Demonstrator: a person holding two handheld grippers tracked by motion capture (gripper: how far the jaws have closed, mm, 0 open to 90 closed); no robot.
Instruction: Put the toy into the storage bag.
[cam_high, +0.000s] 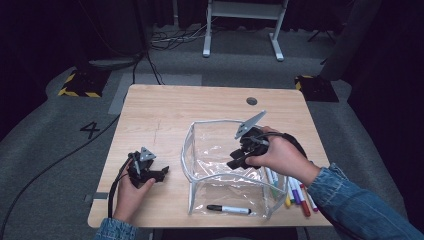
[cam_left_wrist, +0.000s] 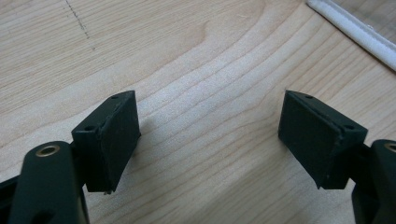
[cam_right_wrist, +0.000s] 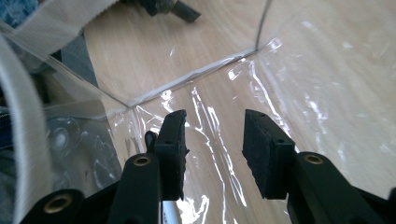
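Tabletop (cam_high: 165, 115): light wood, a dark round grommet (cam_high: 252, 101) near its far edge.

Clear plastic pouch (cam_high: 220, 170): white-trimmed, standing open on the right half of the tabletop, mouth up. In the right gripper view its creased transparent floor lies under the jaws and a white rim band runs down the left.

Right hand (cam_high: 280, 155): above the pouch's right side, sleeve in blue denim. It holds the right gripper (cam_high: 239, 161), which points down and left into the pouch mouth. In the right gripper view (cam_right_wrist: 212, 149) the jaws stand about half open, with nothing between the pads.

Left hand (cam_high: 131, 192): near the tabletop's front left corner, holding the left gripper (cam_high: 159, 174), well apart from the pouch. In the left gripper view (cam_left_wrist: 210, 140) the jaws are spread wide over bare wood, empty; the pouch's white rim crosses the upper right corner.

Coloured markers (cam_high: 297, 192): a small group lying on the tabletop just right of the pouch, beside the right forearm.

Black-capped marker (cam_high: 229, 209): white barrel, lying flat inside the pouch along its near wall.
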